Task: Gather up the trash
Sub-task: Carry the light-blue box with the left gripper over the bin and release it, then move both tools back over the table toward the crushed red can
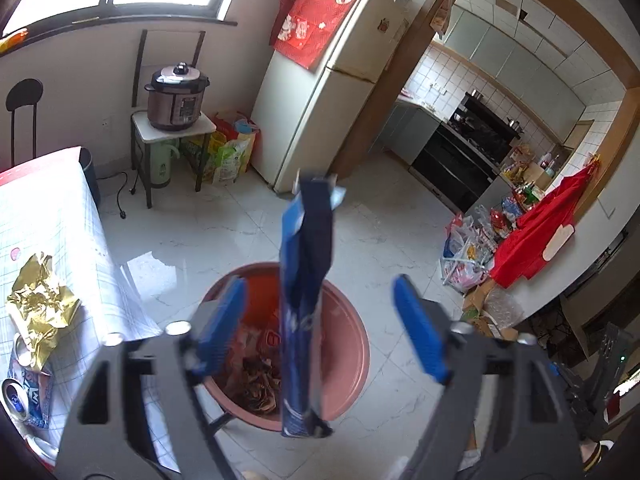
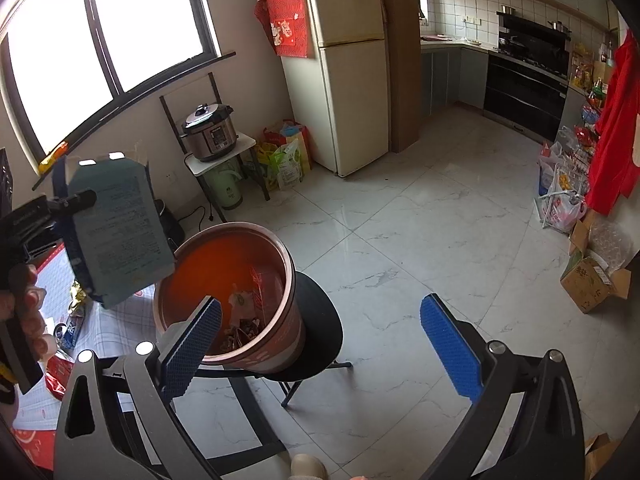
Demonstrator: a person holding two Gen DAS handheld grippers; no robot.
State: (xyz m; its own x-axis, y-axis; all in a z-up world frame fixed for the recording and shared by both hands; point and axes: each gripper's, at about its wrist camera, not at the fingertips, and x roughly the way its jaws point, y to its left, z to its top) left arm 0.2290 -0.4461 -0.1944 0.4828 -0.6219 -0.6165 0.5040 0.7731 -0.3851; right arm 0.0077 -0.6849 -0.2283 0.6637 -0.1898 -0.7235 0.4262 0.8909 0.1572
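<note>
White marble-look floor tiles [image 2: 400, 208] run back to a cream fridge [image 2: 348, 64] and a tiled kitchen beyond. At far left in the left wrist view, a checked tablecloth [image 1: 60, 216] carries a crumpled gold wrapper [image 1: 40, 304] and a crushed can [image 1: 16, 396] beside it. Next comes the pink trash bin [image 2: 224, 288], standing on a round black stool [image 2: 320, 320] with scraps already at its bottom. A flattened blue carton [image 1: 306, 304] hangs over the bin between the spread pads of the left gripper [image 1: 320, 328]; the pads look clear of it, though the right wrist view is too oblique to be sure. Further right, the right gripper [image 2: 320, 344] is spread wide over the floor, holding nothing.
</note>
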